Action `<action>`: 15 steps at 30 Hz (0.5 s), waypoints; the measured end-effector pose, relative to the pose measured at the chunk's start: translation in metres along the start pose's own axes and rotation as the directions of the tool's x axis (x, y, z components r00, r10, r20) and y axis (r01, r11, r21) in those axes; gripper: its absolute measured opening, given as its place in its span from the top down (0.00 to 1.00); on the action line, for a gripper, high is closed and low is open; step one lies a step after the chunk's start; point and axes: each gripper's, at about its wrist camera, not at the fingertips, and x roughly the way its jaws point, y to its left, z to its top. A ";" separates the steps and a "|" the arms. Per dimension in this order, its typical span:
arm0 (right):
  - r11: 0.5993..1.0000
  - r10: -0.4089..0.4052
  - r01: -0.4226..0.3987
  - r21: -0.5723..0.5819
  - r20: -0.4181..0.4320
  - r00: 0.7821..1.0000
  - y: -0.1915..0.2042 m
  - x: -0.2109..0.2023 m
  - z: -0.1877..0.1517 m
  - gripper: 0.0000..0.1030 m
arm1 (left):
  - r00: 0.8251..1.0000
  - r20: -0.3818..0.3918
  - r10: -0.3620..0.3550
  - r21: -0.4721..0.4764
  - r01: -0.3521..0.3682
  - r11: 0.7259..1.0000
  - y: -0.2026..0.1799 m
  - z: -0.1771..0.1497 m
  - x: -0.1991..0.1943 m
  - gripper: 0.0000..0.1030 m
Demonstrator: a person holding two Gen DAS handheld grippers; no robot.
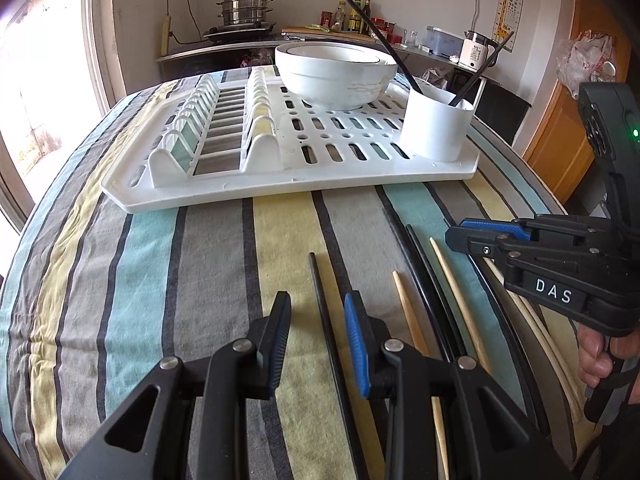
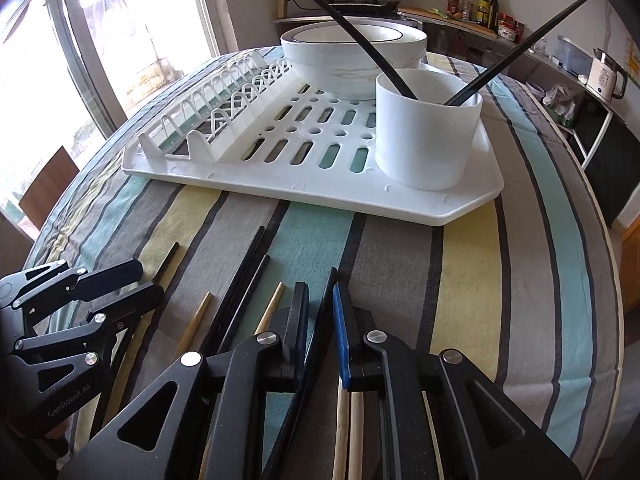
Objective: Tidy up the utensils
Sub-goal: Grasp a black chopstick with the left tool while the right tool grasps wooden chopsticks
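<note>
Loose chopsticks lie side by side on the striped tablecloth near its front edge: thin black ones and pale wooden ones. Two more black chopsticks lean in the white cup at the right front corner of the white drying rack, beside a white bowl.

The left gripper stands spread, one black chopstick between its fingers, not pinched. The right gripper is narrowed around a black chopstick; whether the pads press it cannot be told. Chopstick ends are hidden under both grippers.

Only the left view shows the hand on the right gripper's handle.
</note>
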 end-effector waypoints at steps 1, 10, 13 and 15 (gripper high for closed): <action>1.000 -0.010 0.010 -0.005 -0.001 1.000 0.001 0.000 0.000 0.94 | 1.000 0.000 0.013 0.013 -0.013 1.000 -0.003 0.000 0.001 0.72; 0.999 0.034 -0.034 0.029 -0.001 0.999 -0.004 0.000 0.005 0.95 | 0.997 -0.018 0.072 0.047 -0.072 0.996 -0.004 0.011 0.009 0.94; 0.998 0.048 -0.049 0.041 0.017 0.999 -0.006 -0.007 0.005 0.95 | 0.997 -0.026 0.069 0.044 -0.068 0.997 -0.003 0.013 0.010 0.94; 0.997 0.060 -0.061 0.048 0.035 0.998 -0.007 -0.015 0.006 0.95 | 0.998 -0.033 0.056 0.034 -0.055 0.998 -0.002 0.015 0.010 0.95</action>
